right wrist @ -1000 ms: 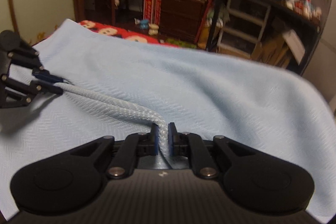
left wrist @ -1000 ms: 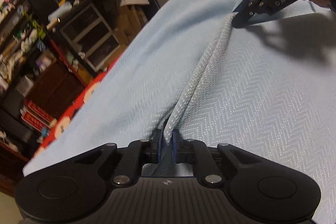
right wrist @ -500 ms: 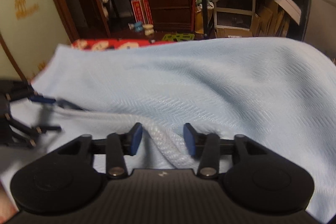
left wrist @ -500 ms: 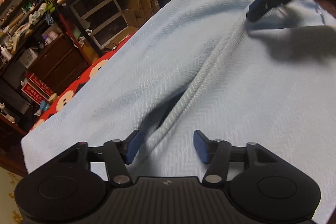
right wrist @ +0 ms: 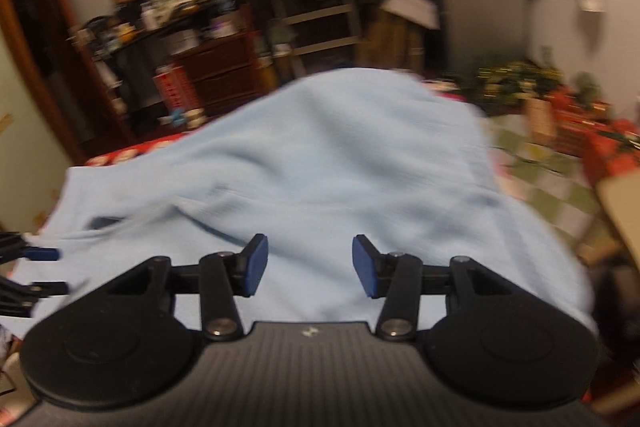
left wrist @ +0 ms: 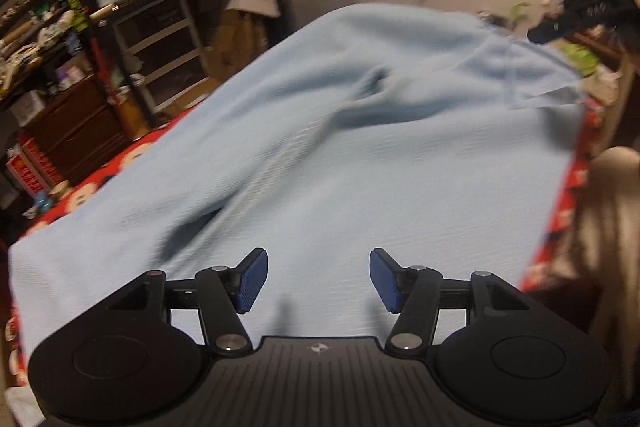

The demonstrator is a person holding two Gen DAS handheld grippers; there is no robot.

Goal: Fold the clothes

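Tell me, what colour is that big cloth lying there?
Pale blue cloth, plain; it shows best in the left wrist view.

open air above the light-blue cloth [left wrist: 360, 167]; raised folds [left wrist: 372, 95] cross its middle. cluttered shelves [left wrist: 132, 27] stand beyond the far edge; right gripper [left wrist: 560, 27] hangs far right.

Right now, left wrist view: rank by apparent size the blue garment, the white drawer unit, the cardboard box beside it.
1. Light blue garment, fills most of the frame.
2. White drawer unit.
3. Cardboard box, close to the drawer unit in apparent size and partly hidden, so that order is unsure.
The garment lies nearest the camera, so true sizes stay uncertain.
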